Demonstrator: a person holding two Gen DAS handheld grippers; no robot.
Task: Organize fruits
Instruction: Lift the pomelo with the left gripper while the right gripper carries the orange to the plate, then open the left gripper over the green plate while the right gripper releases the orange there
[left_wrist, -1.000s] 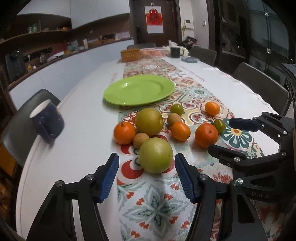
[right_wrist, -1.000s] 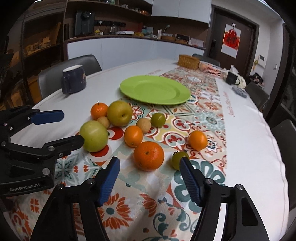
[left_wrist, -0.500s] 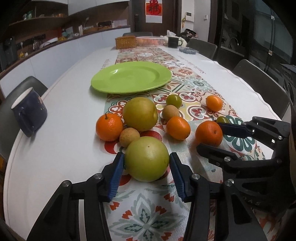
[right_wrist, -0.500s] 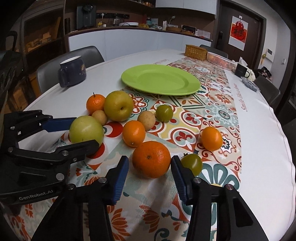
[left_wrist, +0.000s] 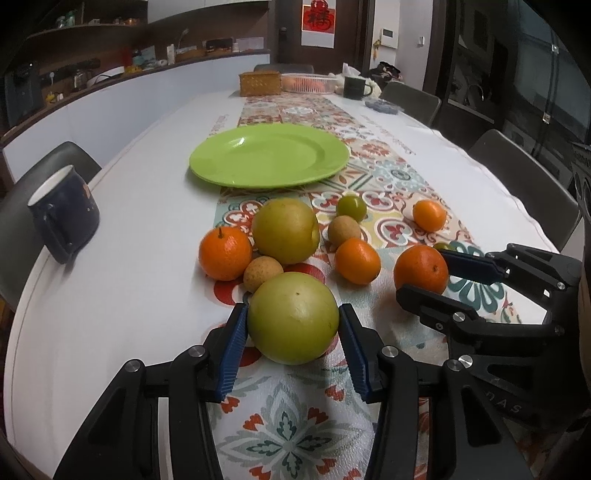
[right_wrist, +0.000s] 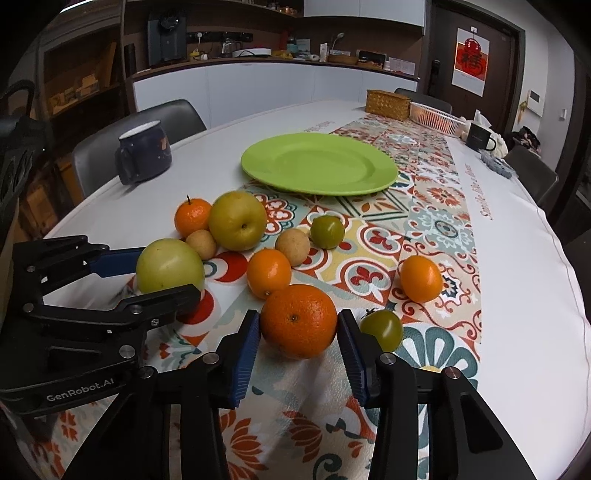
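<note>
Closed in since a second ago: left gripper (left_wrist: 293, 341) gone from wide open around the green apple (left_wrist: 293, 317) to blue pads (left_wrist: 232, 352) pressed on both flanks. Same on the other side, right gripper (right_wrist: 297, 347) narrowed from a wide gap to pads (right_wrist: 244, 360) touching the big orange (right_wrist: 298, 320) left and right.

Round, both fruits, no long axis to speak of; apple's small dark dimple turned up and slightly away in the left wrist view, orange's navel facing the right wrist camera. Both sitting on the patterned runner (left_wrist: 295, 435) at the near end of the fruit cluster, apple just in front of a small tan fruit (left_wrist: 263, 272), orange beside a small green fruit (right_wrist: 381, 329).

Low and roughly level over the table (left_wrist: 122, 258), both tools, fingers pointing toward the green plate (left_wrist: 269, 155), side by side and near each other. Blue mug (left_wrist: 62, 216) off near the left edge.
</note>
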